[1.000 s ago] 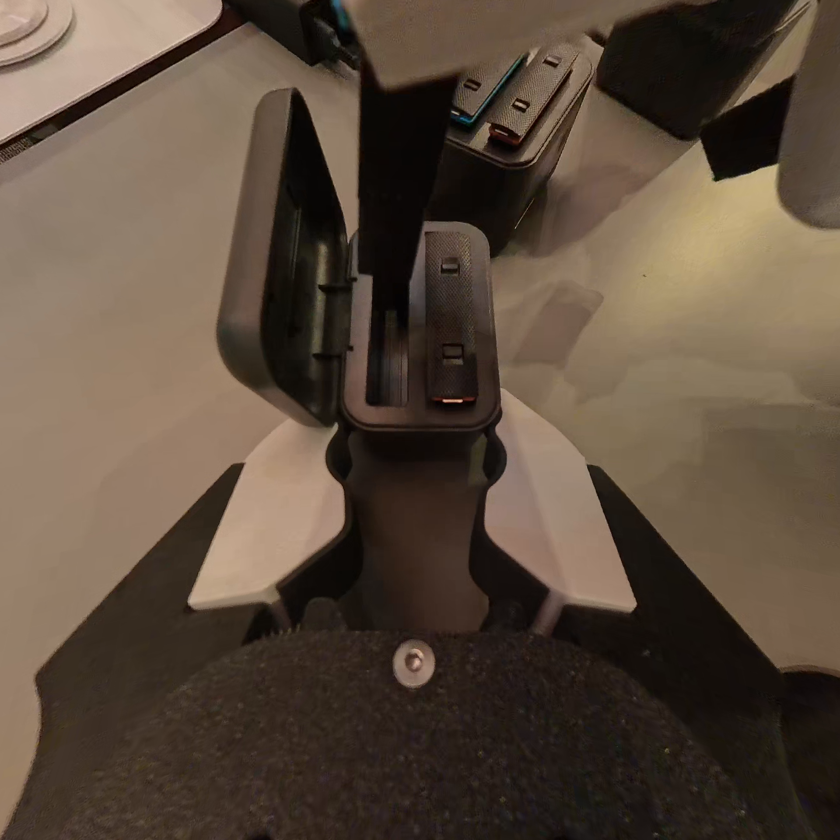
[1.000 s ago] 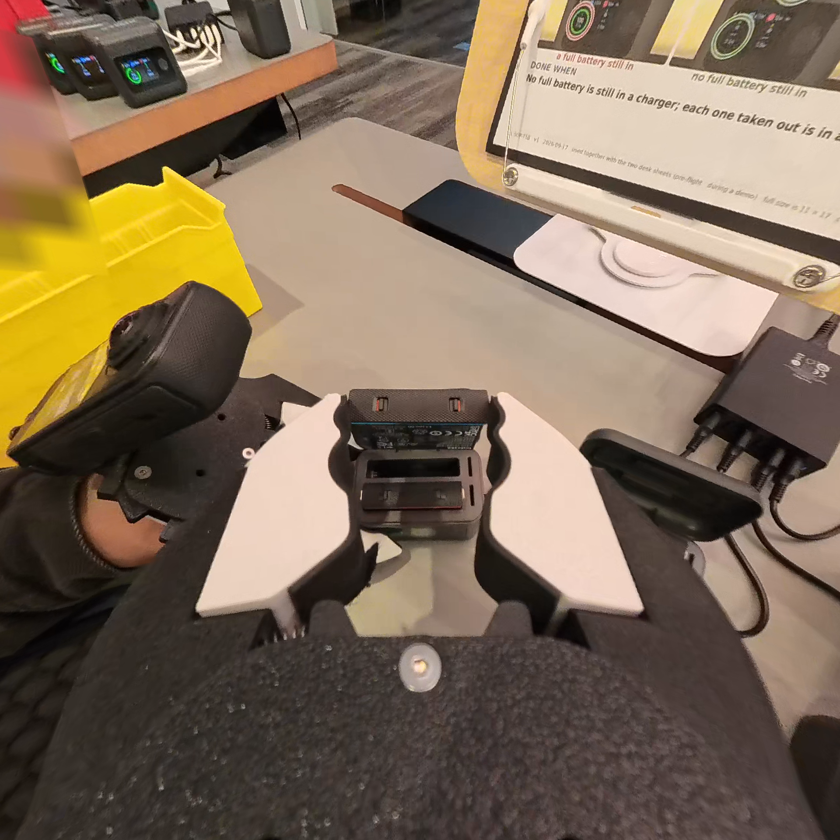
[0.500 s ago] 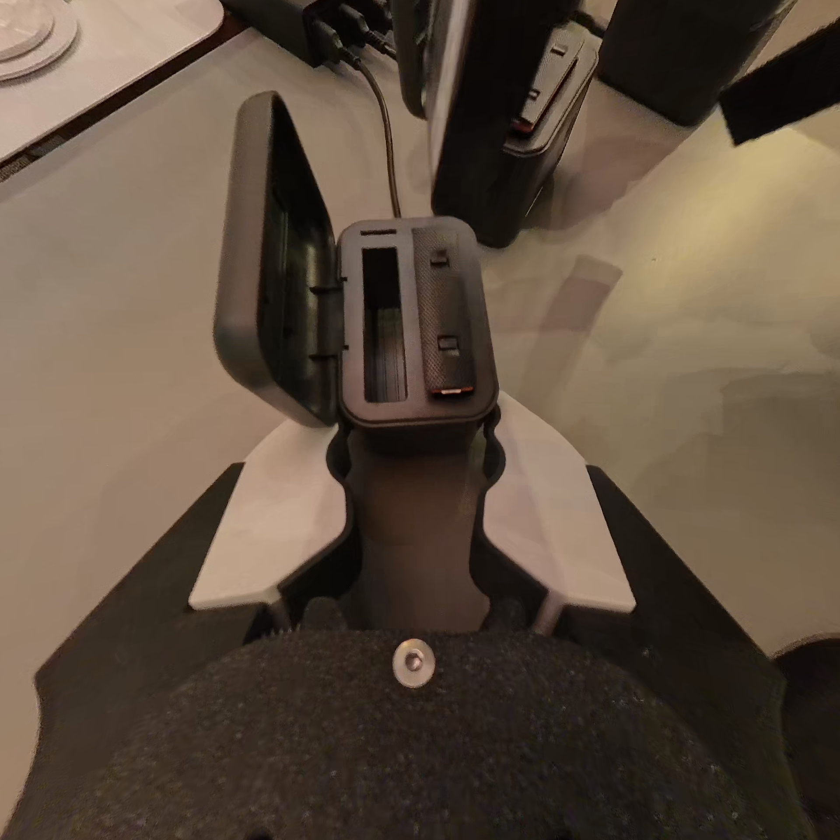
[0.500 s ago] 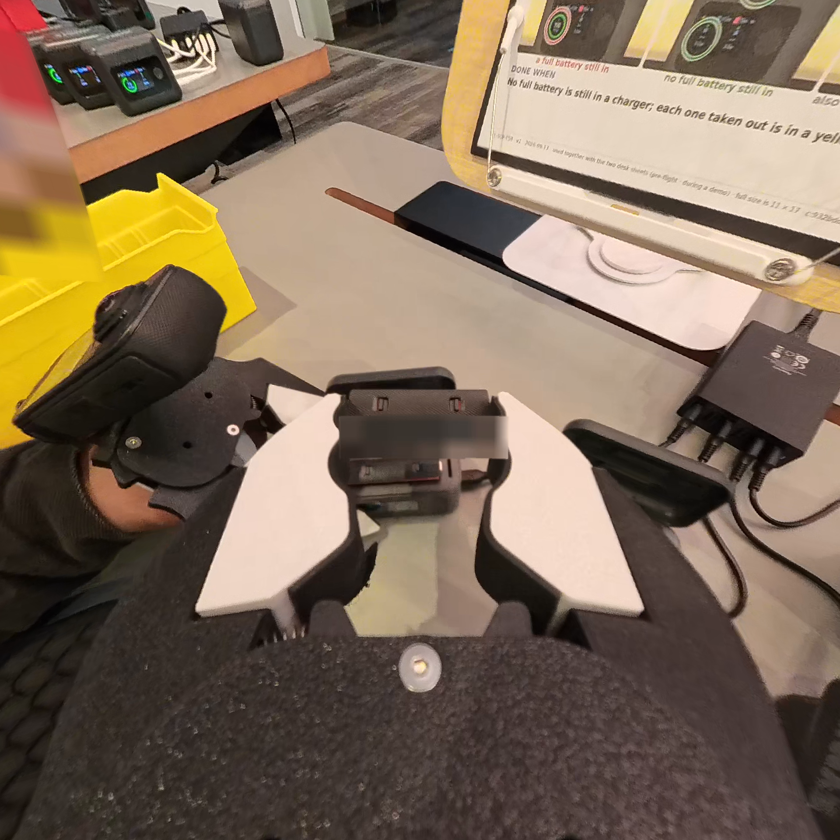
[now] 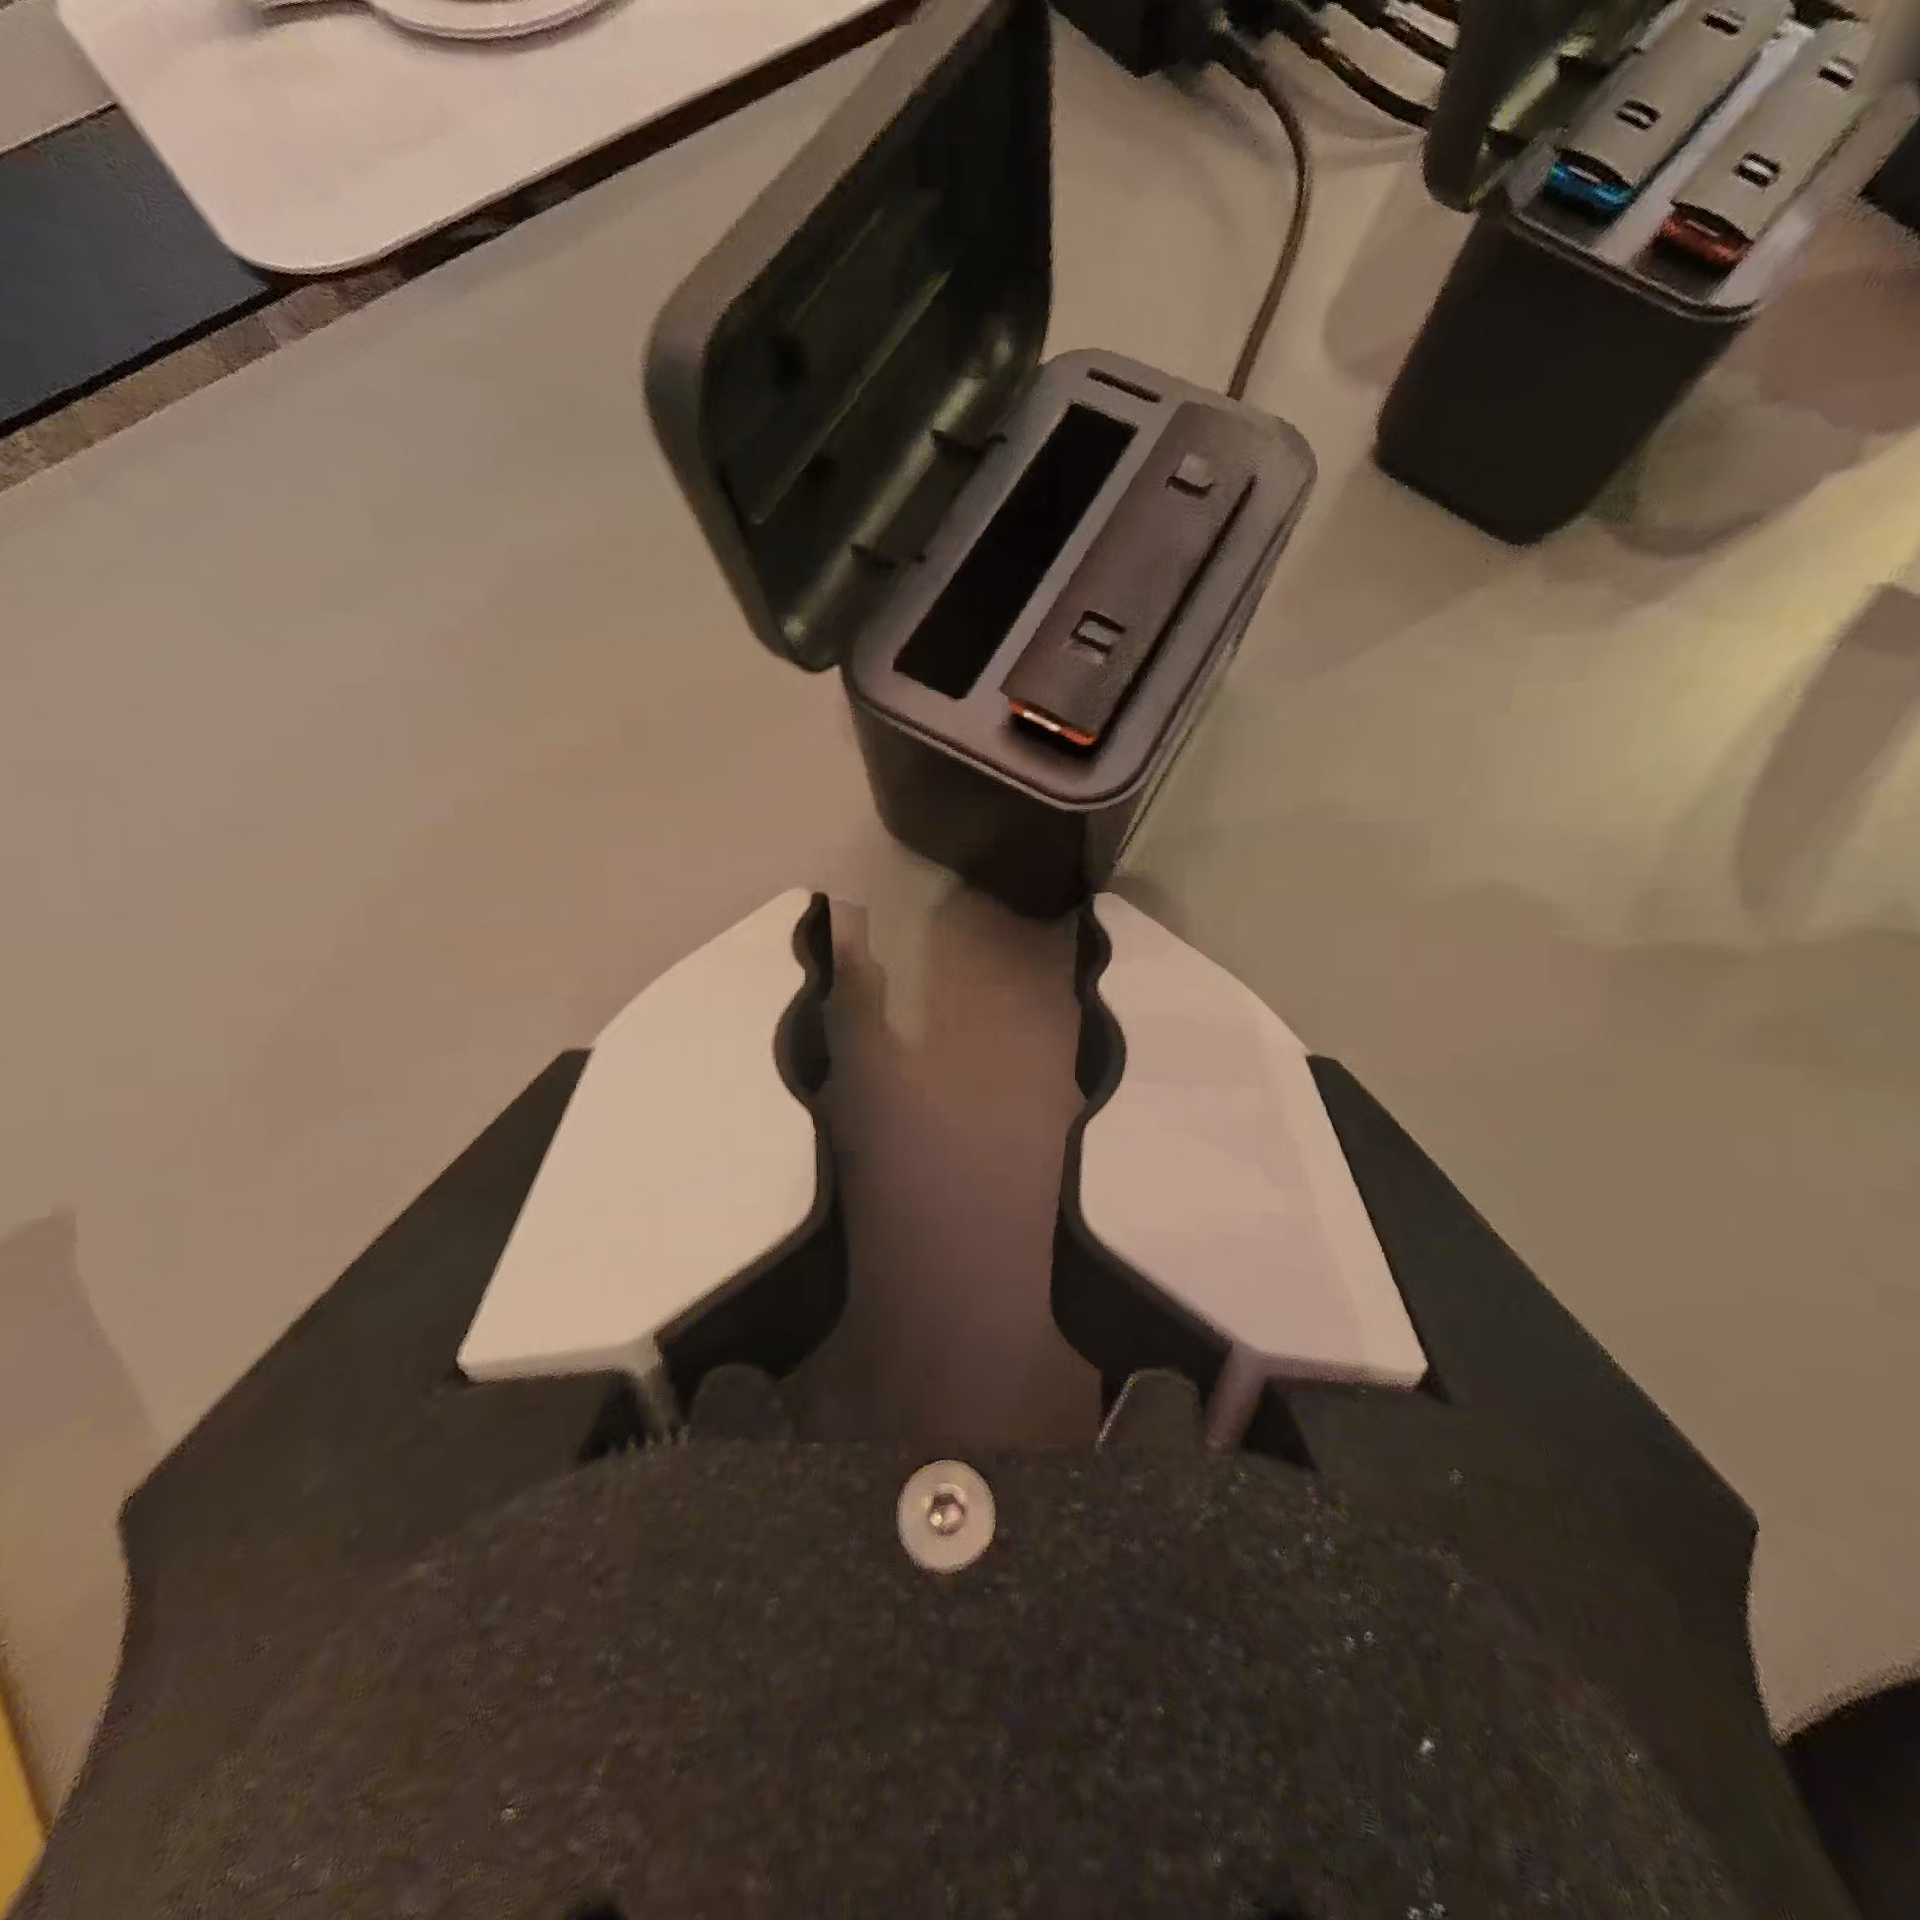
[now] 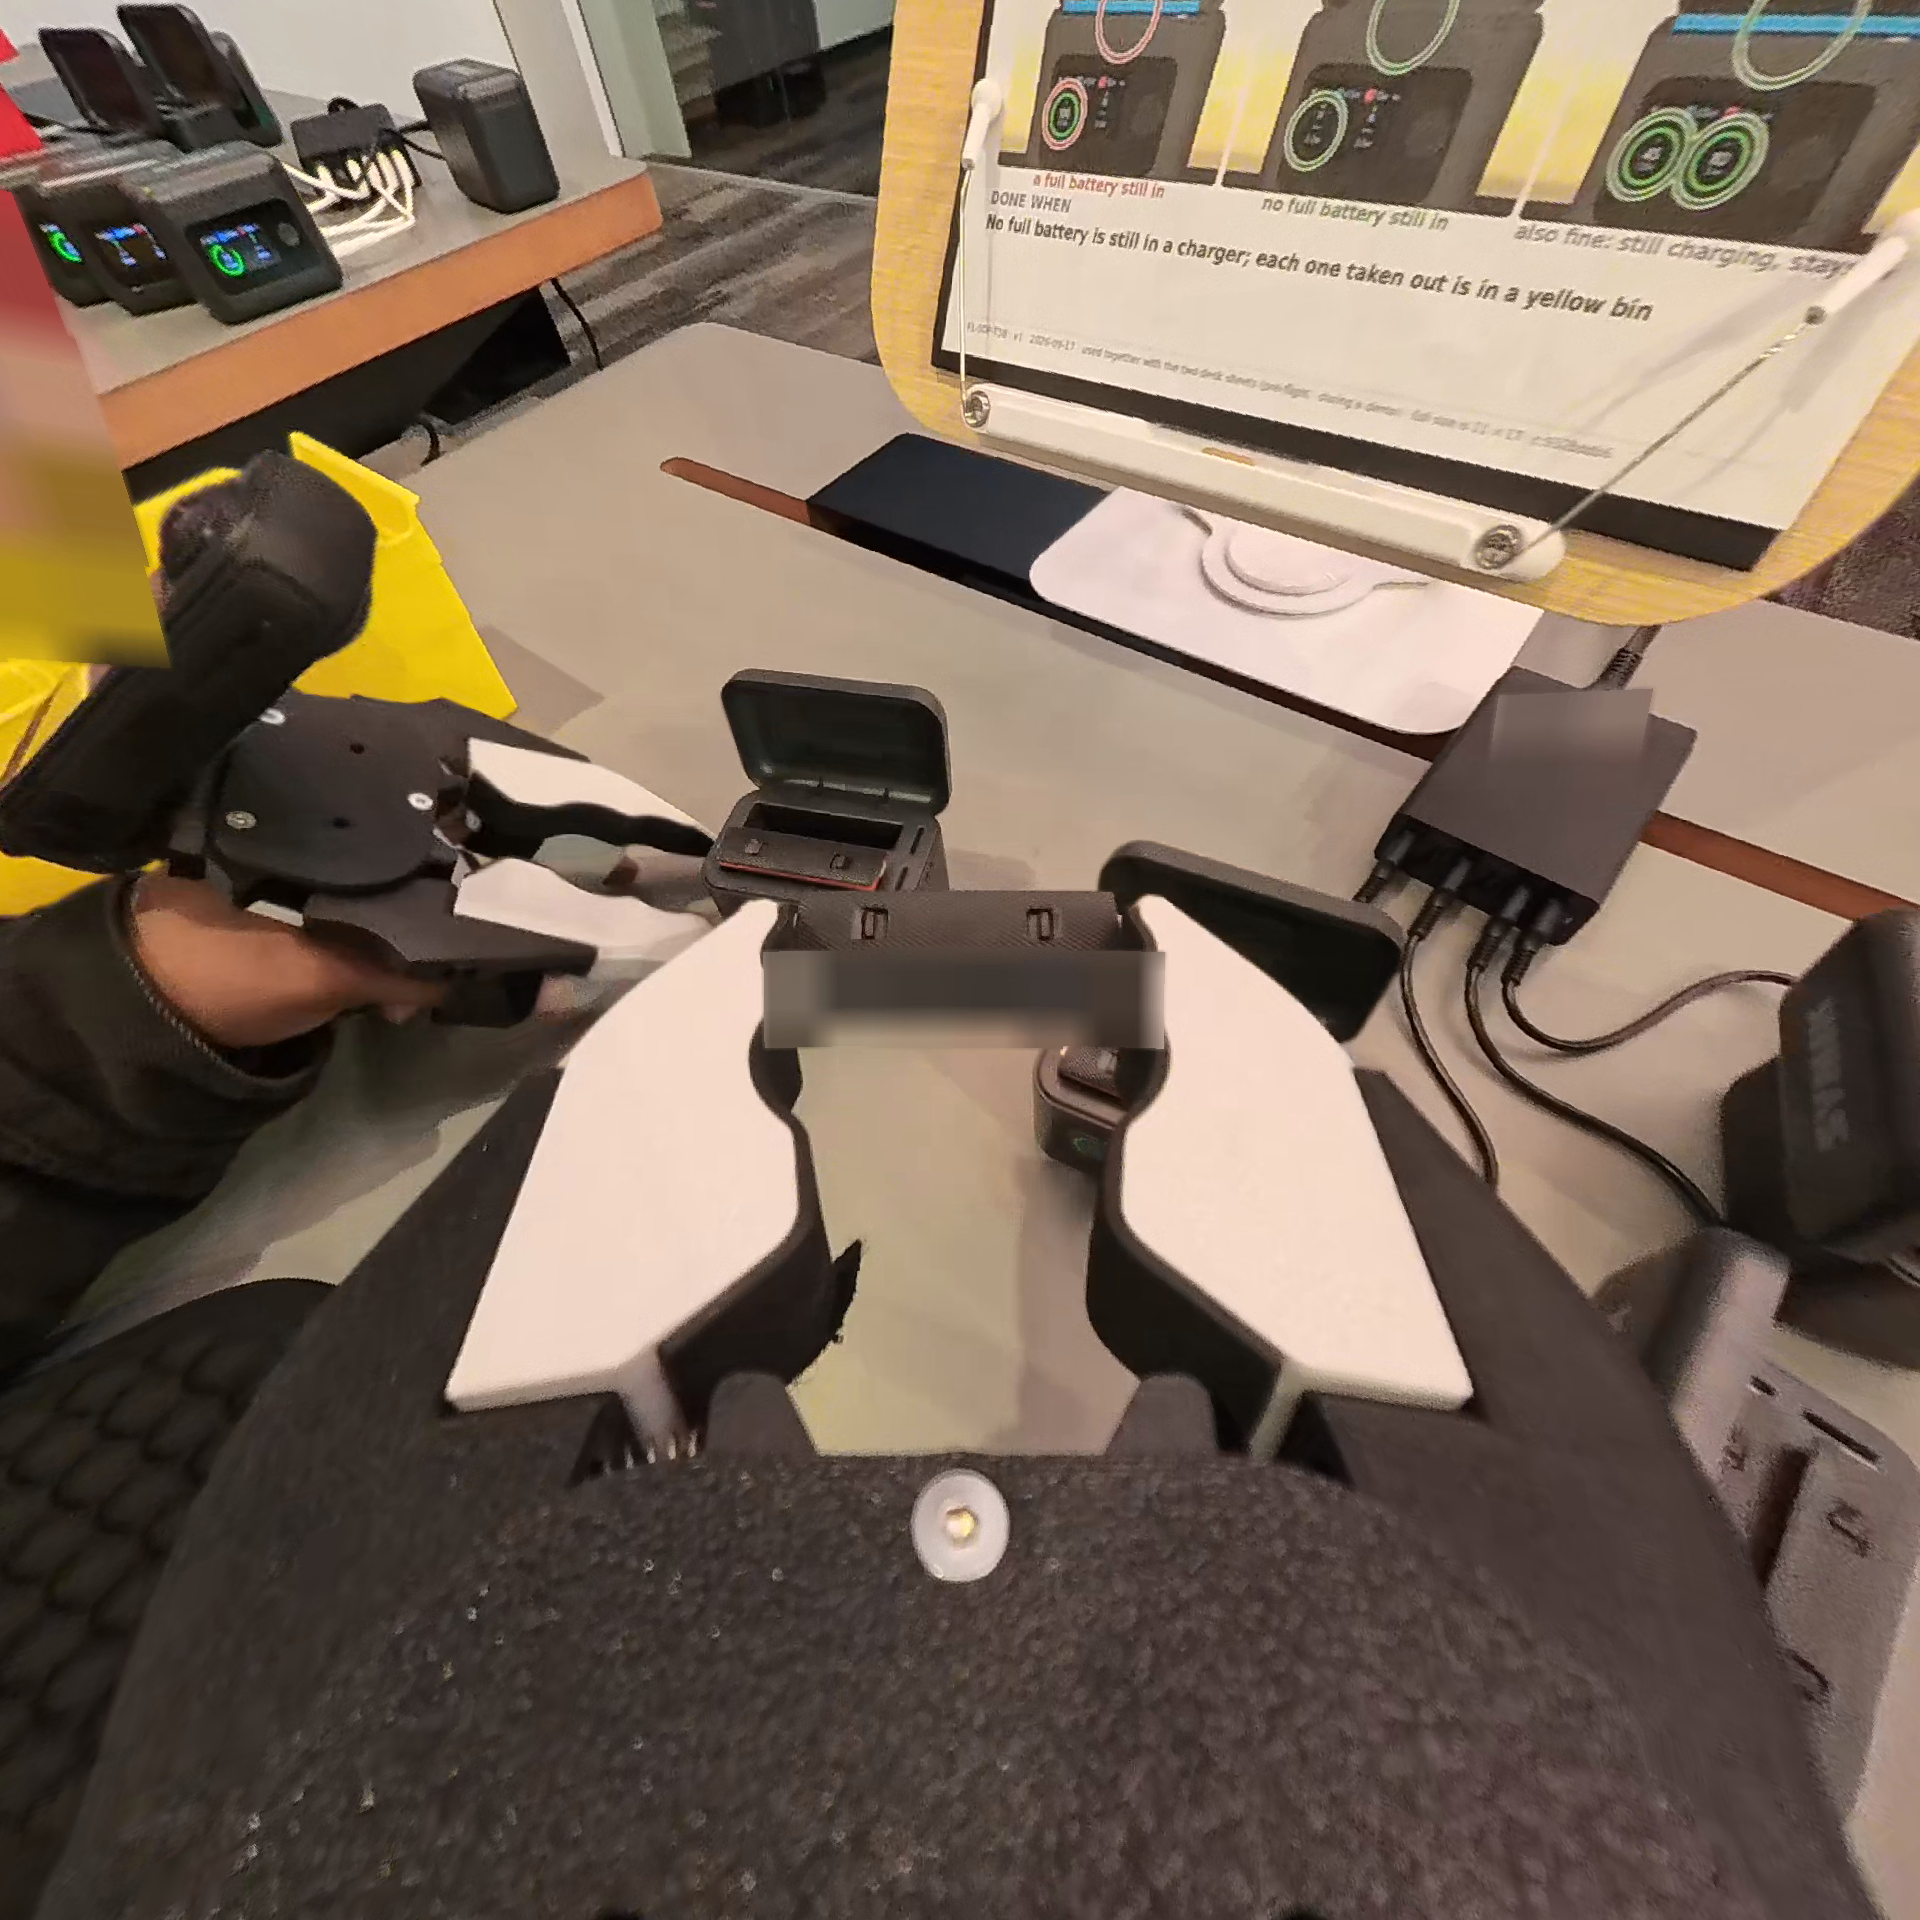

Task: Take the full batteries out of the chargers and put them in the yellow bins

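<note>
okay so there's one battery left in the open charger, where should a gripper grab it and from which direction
Grip the battery by the narrow top edge standing proud of the charger, a finger on each broad face, coming straight down from above. Only that edge shows. The empty slot beside it probably gives one finger room; the open lid blocks that side.

Printed lines run under the pictures on the sheet (image 6: pixel 1351 260) at one o'clock; I leave their words unsaid. White lettering marks the dark block (image 6: pixel 1823 1081) at three o'clock. The label on the battery (image 6: pixel 956 920) I hold cannot be read.
</note>
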Tool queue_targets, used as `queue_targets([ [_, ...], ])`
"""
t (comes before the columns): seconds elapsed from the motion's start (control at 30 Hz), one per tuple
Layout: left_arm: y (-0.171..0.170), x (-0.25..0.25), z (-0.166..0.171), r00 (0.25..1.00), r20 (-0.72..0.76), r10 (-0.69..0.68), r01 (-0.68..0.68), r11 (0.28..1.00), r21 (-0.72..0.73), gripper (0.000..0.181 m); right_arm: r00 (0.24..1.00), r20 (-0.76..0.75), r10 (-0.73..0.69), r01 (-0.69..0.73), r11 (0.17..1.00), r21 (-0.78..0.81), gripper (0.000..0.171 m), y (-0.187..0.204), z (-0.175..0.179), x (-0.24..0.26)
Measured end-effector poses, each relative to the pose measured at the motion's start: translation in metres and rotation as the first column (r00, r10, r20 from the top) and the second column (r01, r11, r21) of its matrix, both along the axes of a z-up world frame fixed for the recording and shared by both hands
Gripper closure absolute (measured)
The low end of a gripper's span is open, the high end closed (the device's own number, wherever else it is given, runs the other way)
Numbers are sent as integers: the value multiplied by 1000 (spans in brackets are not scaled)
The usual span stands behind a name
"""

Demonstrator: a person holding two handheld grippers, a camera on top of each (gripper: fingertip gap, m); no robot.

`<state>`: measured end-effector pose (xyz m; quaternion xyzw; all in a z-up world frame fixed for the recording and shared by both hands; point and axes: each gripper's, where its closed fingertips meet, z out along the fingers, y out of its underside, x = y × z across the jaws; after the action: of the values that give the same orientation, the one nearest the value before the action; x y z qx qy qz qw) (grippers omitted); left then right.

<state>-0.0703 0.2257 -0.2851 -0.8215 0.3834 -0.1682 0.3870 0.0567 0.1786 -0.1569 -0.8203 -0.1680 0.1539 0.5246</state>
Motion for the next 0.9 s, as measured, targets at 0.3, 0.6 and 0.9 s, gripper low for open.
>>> queue_targets([
  [0.3, -11, 6, 61, 995, 70, -72, 54, 972, 229, 140, 992, -126, -1, 1, 1000, 2, 112, -9, 9, 7],
  [0.6, -76, 83, 109, 936, 155, -315, 201, 842, 500, 141, 953, -290, 88, -109, 993, -56, 112, -28, 12, -21],
  [0.9, -86, 87, 107, 917, 137, -374, 254, 814, 523, 170, 934, -293, 205, -239, 967, -84, 111, -41, 6, -43],
])
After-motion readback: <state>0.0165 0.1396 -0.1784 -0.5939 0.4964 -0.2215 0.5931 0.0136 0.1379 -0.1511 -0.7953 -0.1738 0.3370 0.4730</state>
